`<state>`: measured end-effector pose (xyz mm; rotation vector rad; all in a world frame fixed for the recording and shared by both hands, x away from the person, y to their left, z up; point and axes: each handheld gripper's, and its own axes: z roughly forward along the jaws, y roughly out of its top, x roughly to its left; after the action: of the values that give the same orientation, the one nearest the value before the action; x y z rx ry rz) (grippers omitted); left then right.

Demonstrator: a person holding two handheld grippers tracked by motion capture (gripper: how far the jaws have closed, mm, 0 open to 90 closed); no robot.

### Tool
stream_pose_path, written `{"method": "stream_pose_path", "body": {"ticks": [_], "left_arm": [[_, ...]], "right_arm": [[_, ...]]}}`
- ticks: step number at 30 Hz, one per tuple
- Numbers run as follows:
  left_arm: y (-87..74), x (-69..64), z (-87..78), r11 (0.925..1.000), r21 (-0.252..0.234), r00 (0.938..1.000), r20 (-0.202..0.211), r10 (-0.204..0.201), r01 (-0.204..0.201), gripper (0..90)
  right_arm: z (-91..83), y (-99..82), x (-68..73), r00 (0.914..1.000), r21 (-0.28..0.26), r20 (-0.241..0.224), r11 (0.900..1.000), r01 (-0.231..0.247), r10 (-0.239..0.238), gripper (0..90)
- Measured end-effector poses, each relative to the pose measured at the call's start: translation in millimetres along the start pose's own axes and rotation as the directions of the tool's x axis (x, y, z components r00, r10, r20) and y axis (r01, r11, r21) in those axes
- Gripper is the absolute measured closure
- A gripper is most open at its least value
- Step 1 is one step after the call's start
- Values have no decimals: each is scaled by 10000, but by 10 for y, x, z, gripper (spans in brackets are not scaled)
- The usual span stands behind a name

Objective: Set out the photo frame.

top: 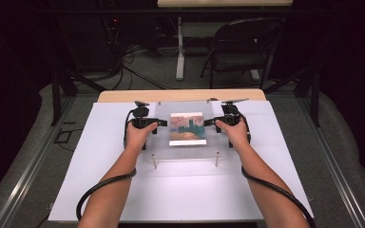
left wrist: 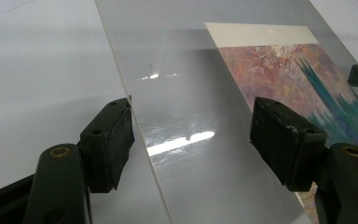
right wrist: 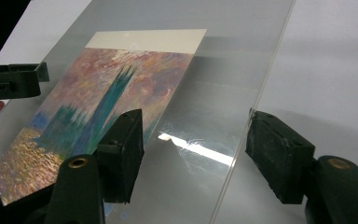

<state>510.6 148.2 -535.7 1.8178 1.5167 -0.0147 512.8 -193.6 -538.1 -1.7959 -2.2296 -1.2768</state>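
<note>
A clear plastic sheet (top: 185, 108) lies level over a painted print (top: 187, 128) of a blue tower under a pink sky. Two short posts (top: 154, 161) (top: 217, 158) stand under the sheet's near edge. My left gripper (top: 158, 125) is at the sheet's left edge and my right gripper (top: 209, 122) at the print's right side. In the left gripper view the open left gripper (left wrist: 193, 116) straddles the sheet (left wrist: 191, 93), its pads not pressing. The right gripper (right wrist: 198, 128) likewise stands open across the sheet's edge (right wrist: 242, 140), with the print (right wrist: 98, 98) to its left.
A white board (top: 180, 190) covers the wooden table (top: 123, 95). Black cables (top: 100, 187) trail from both grippers along the forearms. Beyond the table stand a folding chair (top: 242, 47) and a table leg (top: 179, 47) on grey floor.
</note>
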Motion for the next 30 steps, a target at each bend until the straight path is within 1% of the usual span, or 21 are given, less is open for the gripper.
{"method": "stream_pose_path", "body": {"ticks": [5, 8, 10, 12, 16, 18, 21, 23, 25, 27, 30], "left_arm": [[10, -6, -3, 10000, 29, 10000, -38, -58, 58, 310], [17, -3, -13, 9999, 84, 10000, -37, -67, 67, 315], [20, 7, -18, 9998, 56, 9998, 20, -174, 174, 331], [23, 24, -24, 9999, 84, 9998, 91, -152, 151, 341], [27, 34, -31, 9996, 82, 9995, 173, -275, 274, 362], [32, 32, -35, 9998, 125, 9997, 152, -178, 176, 365], [41, 19, -40, 9997, 110, 9997, 165, -199, 197, 366], [48, 18, -54, 9998, 138, 9997, 180, -157, 154, 374], [57, 5, -66, 9998, 100, 9997, 180, -175, 173, 382], [65, -7, -80, 9999, 78, 9999, 138, -101, 100, 388], [71, -20, -103, 9999, -51, 9998, 183, -124, 125, 400]], "right_arm": [[-2, 9, 22, 9998, 1, 170, 10000, -94, 94, 372], [-4, 5, 25, 9998, -51, 163, 9999, -108, 109, 372], [-7, 6, 27, 9998, -56, 170, 10000, -81, 82, 372], [-9, 9, 30, 9998, -40, 187, 10000, -48, 49, 372], [-18, 10, 28, 9998, -11, 177, 10000, -9, 10, 372], [-26, 12, 27, 9999, 59, 167, 10000, -7, 6, 372], [-36, 13, 26, 9999, 20, 145, 10000, 35, -36, 380], [-59, 22, 24, 9999, 117, 153, 9999, 4, -6, 392], [-77, 28, 19, 10000, 91, 88, 10000, 14, -14, 400], [-97, 34, 27, 9999, 127, 129, 9999, 52, -54, 401], [-121, 40, 46, 9998, 14, 157, 9999, 146, -146, 402]]}}
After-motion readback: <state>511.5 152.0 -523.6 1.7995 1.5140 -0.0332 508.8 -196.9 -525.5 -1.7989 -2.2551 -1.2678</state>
